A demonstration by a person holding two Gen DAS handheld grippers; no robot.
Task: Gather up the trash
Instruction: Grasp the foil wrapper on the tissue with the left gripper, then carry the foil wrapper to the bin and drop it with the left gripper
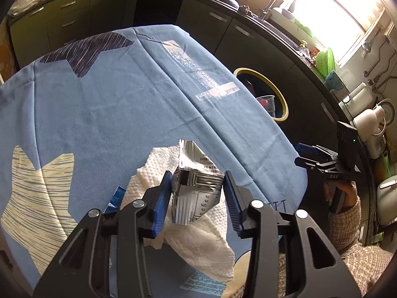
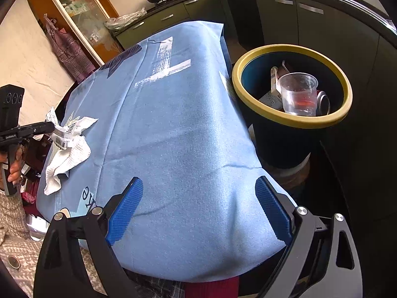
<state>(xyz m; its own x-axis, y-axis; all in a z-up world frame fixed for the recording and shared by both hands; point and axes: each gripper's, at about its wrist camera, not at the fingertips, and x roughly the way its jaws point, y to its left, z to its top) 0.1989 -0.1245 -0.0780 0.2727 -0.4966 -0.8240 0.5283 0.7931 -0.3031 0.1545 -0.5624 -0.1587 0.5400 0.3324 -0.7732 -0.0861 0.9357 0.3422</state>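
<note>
A crumpled silver foil wrapper (image 1: 196, 183) sits between the blue pads of my left gripper (image 1: 198, 186), which is shut on it, above a white paper towel (image 1: 188, 238) on the blue tablecloth (image 1: 124, 114). The wrapper (image 2: 62, 134) and towel (image 2: 72, 154) also show at the left of the right wrist view. My right gripper (image 2: 198, 193) is open and empty over the table's near right corner. The dark bin with a yellow rim (image 2: 292, 124) stands beside the table's right edge, holding a clear plastic cup (image 2: 297, 92), a can and packaging.
A blue wrapper scrap (image 1: 115, 198) lies left of the towel. Dark kitchen cabinets (image 2: 297, 19) and a counter with sink and dishes (image 1: 285, 15) ring the table. The bin rim (image 1: 280, 92) shows past the table's right edge.
</note>
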